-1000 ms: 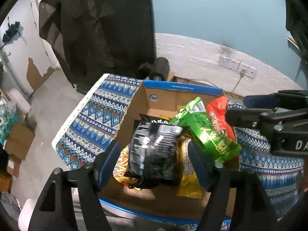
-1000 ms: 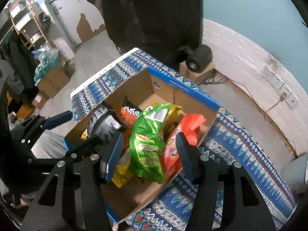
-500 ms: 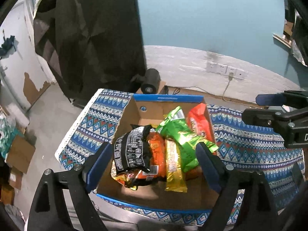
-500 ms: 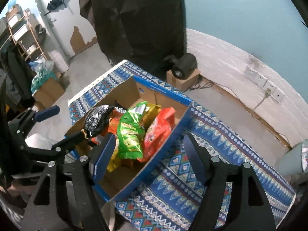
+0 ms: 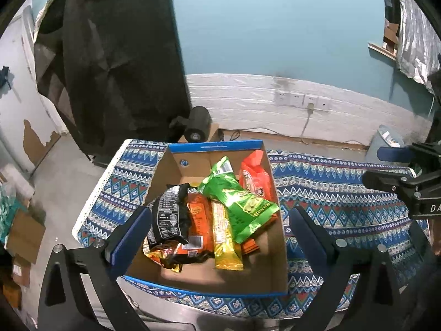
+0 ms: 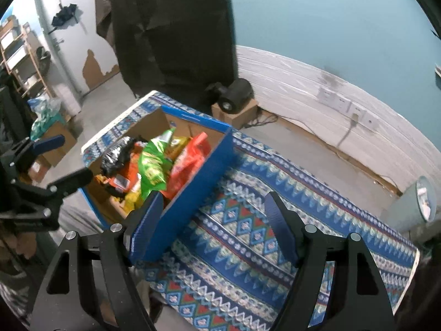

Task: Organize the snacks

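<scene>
Both grippers have pulled back and up from the cardboard box (image 5: 273,270) since a second ago, when the black packet (image 5: 168,215) sat between the left fingers; now it lies in the box's left part, resting on the orange packet (image 5: 199,226), and the box looks smaller in both views.

Beside the orange one lies a yellow packet (image 5: 224,237), with the green bag (image 5: 237,201) slanting across it and the red bag (image 5: 255,176) propped against the right wall. All the snacks are inside the box, which stands at the left end of the patterned tablecloth (image 5: 330,190).

The left gripper (image 5: 217,229) hangs above the near edge of the box with its blue-padded fingers (image 5: 129,234) spread wide, holding nothing and touching nothing. The right gripper (image 6: 212,226) is released as well, fingers (image 6: 281,229) far apart and empty; in its own view it hovers over the cloth just right of the box, the left finger lining up with the blue outer wall, though I cannot tell whether it touches.

Beyond the table's far edge, a black cylindrical device (image 5: 197,127) sits on a small carton (image 6: 234,114) on the floor, near the white wall with its sockets (image 5: 301,99). A grey bin (image 6: 413,204) stands to the far right.
</scene>
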